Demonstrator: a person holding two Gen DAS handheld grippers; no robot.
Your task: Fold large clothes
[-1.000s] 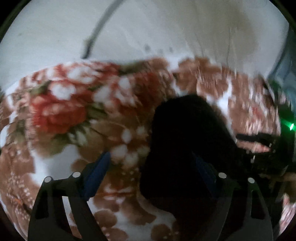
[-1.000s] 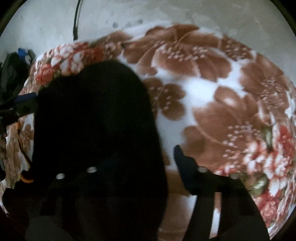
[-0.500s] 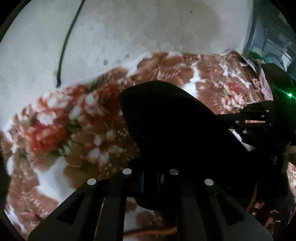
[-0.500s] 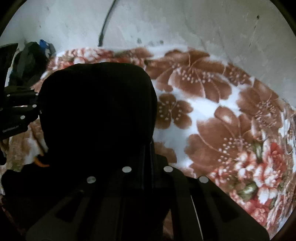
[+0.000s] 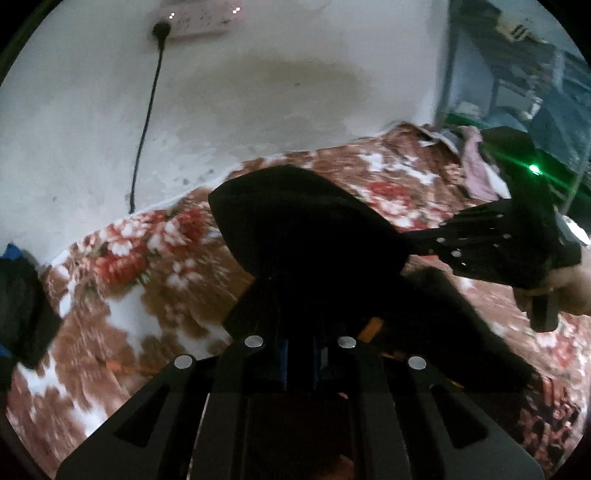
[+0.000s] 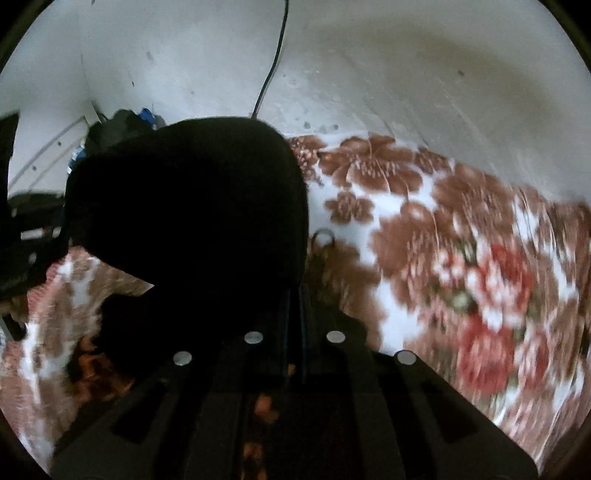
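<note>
Both tongs, left (image 5: 299,354) and right (image 6: 295,321), are clamped on the black fabric garment (image 5: 306,229) above the floral blanket (image 6: 424,229). Only the left view shows the white power strip (image 5: 199,18) on the far wall.

A home bedroom: a bed under a floral blanket (image 5: 122,266) stands against a stained plaster wall (image 5: 277,92) (power strip (image 5: 199,20) mounted high, cable (image 5: 146,122) dangling).

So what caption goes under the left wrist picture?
Both grippers, left gripper and right gripper, pinch a black garment over the flowery blanket.
</note>
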